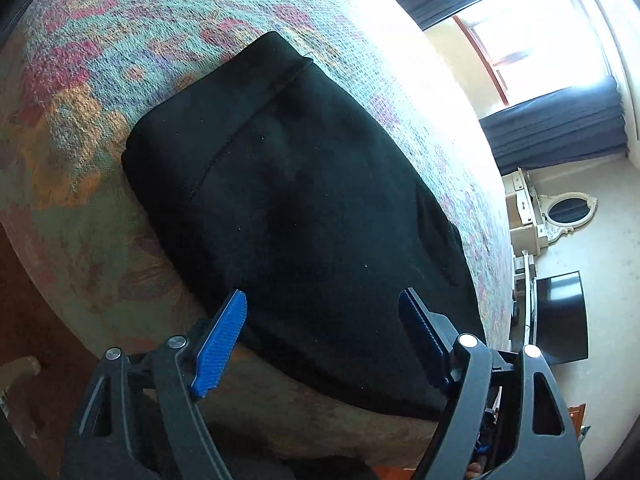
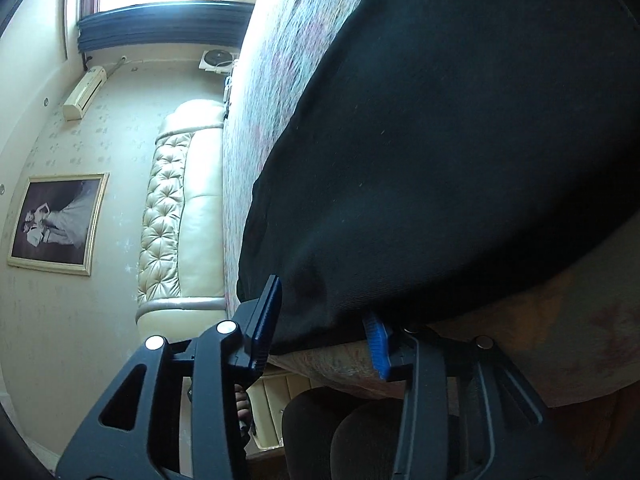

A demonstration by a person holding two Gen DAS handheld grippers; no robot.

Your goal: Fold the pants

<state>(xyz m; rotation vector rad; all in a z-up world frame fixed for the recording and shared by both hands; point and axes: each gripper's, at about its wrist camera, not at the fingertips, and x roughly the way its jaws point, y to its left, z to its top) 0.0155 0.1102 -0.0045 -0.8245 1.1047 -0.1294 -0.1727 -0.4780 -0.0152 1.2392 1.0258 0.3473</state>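
Black pants [image 1: 304, 184] folded into a compact block on the bed [image 1: 80, 80], near edge at both claws.

Soft, thick knit by the look; probably light, limp, no stiffness, layers likely to slide over each other if pulled from one corner. Best hold judged at the near hem, both near corners pinched through all layers at once. Long axis running near to far in left view, tilted a bit to the left; seam line [image 1: 240, 120] following same direction, far end narrower and rounded. Left claw [image 1: 322, 336] released, jaws spread wide, hovering at near edge, nothing between pads. Right claw [image 2: 326, 320] also spread, straddling the near corner of the pants [image 2: 440, 160]; one pad partly tucked under the cloth edge, not clenched. Bed's patterned cover bare around the block.
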